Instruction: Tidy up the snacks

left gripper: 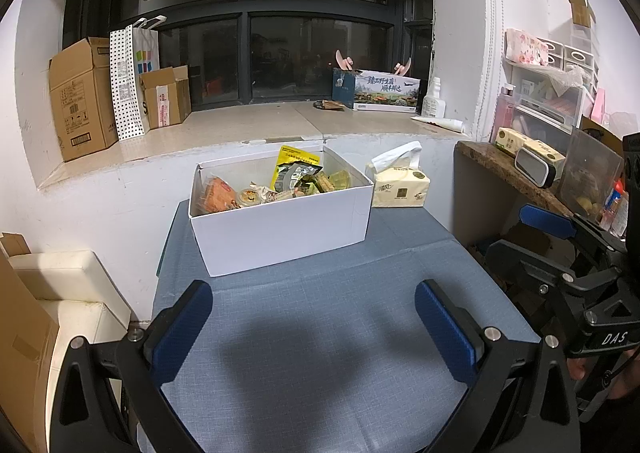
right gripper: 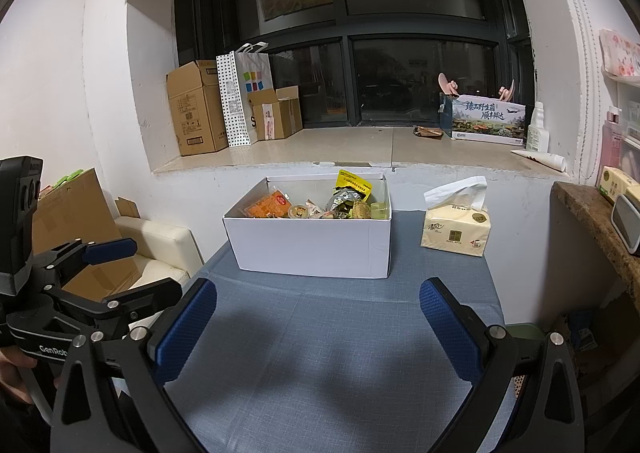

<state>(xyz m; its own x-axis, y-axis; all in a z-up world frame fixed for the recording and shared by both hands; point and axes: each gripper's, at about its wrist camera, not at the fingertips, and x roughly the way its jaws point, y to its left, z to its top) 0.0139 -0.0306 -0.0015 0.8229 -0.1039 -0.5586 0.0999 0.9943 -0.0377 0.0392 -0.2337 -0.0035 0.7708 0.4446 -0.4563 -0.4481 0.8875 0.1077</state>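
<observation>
Noting layout first, largest surface down. The table (left gripper: 320, 333), covered in blue-grey cloth, is pushed against the wall under the window sill (left gripper: 224, 133); its near half is bare, which I read as working room for sorting.

The white box (right gripper: 312, 249) sits at the far end of the table, open-topped, one corner turned slightly toward the left wrist view. Its open top lets either tool reach straight down into it. The snacks are all inside: an orange packet (right gripper: 269, 205) against the left wall, a yellow pouch (right gripper: 354, 183) standing upright above the rim at the back, a crumpled silver wrapper (right gripper: 345, 200) just in front of it, and a small round cup (right gripper: 298, 211) near the middle. Nothing edible lies on the cloth.

A tissue pack (right gripper: 456, 231) stands just beside the box on its right, apart from it; I judge it is not part of the job.

Left gripper (left gripper: 314, 327): jaws spread wide, nothing between them, hovering over bare cloth well short of the box. Right gripper (right gripper: 318, 327): likewise spread and empty, aimed at the box. Each tool shows at the edge of the other's view, so I hold them side by side.

Judgement: no item is in hand; task looks either unstarted or complete.
</observation>
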